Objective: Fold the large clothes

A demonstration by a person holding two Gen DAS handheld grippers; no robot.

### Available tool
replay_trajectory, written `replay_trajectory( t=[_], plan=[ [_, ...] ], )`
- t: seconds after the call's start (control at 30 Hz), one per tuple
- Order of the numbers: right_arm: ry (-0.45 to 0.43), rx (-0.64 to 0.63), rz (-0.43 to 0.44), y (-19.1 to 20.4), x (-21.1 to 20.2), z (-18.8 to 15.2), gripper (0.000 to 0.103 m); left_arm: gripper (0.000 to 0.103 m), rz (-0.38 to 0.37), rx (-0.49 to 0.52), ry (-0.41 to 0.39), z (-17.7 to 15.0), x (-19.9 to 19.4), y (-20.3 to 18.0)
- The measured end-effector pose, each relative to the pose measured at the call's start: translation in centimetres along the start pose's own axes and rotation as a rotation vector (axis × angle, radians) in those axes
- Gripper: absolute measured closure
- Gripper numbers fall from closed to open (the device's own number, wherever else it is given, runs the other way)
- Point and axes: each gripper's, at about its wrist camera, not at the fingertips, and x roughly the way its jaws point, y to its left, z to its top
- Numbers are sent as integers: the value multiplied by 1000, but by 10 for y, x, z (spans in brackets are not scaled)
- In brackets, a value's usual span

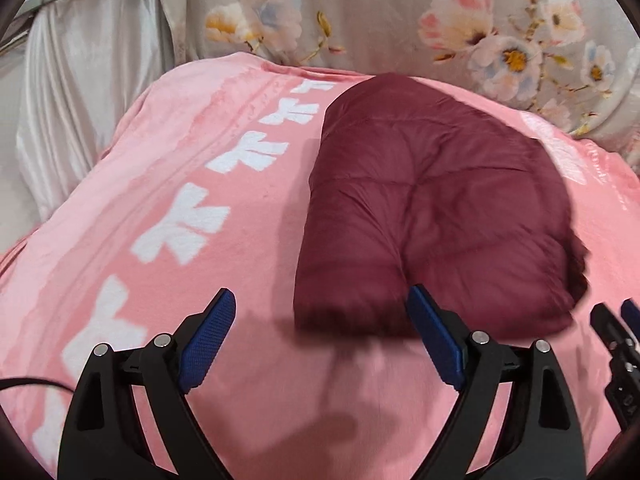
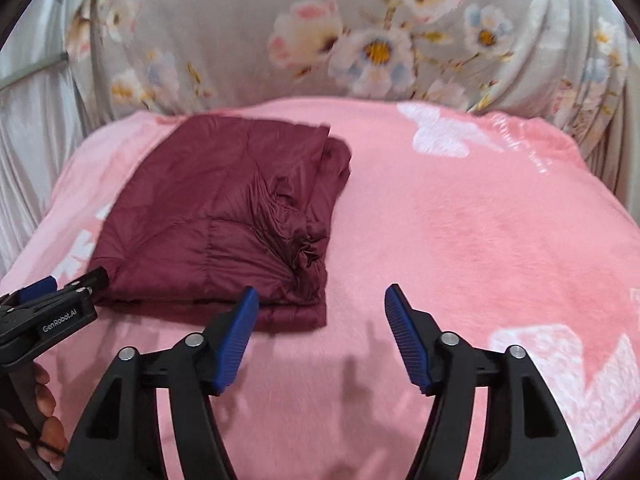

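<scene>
Your left gripper (image 1: 320,300) stood wide apart, empty, at the near edge of the folded jacket (image 1: 432,208), which lay on the pink blanket (image 1: 200,128). Your right gripper (image 2: 318,300) was apart too, clear of the jacket, holding nothing.

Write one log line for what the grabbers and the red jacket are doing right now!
jacket: folded, lying on pink blanket | left gripper: open, empty | right gripper: open, empty | nothing held
</scene>
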Motion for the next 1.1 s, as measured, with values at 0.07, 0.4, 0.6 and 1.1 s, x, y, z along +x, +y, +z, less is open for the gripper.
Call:
replay_trajectory(
  t=[0.07, 0.4, 0.6, 1.1],
  plan=[
    [-36, -12, -3, -7, -24, -10, 37, 13, -18, -8, -7, -12, -24, 1],
    [-79, 14, 33, -37, -92, -84, 30, 10, -36, 1, -34, -77, -84, -19],
    [-124, -24, -5, -39, -109, -98, 25, 9, -24, 11, -46, -95, -99, -22],
    [37, -5, 36, -45, -81, -94, 39, 9, 8, -26, -50, -86, -95, -9]
  ],
)
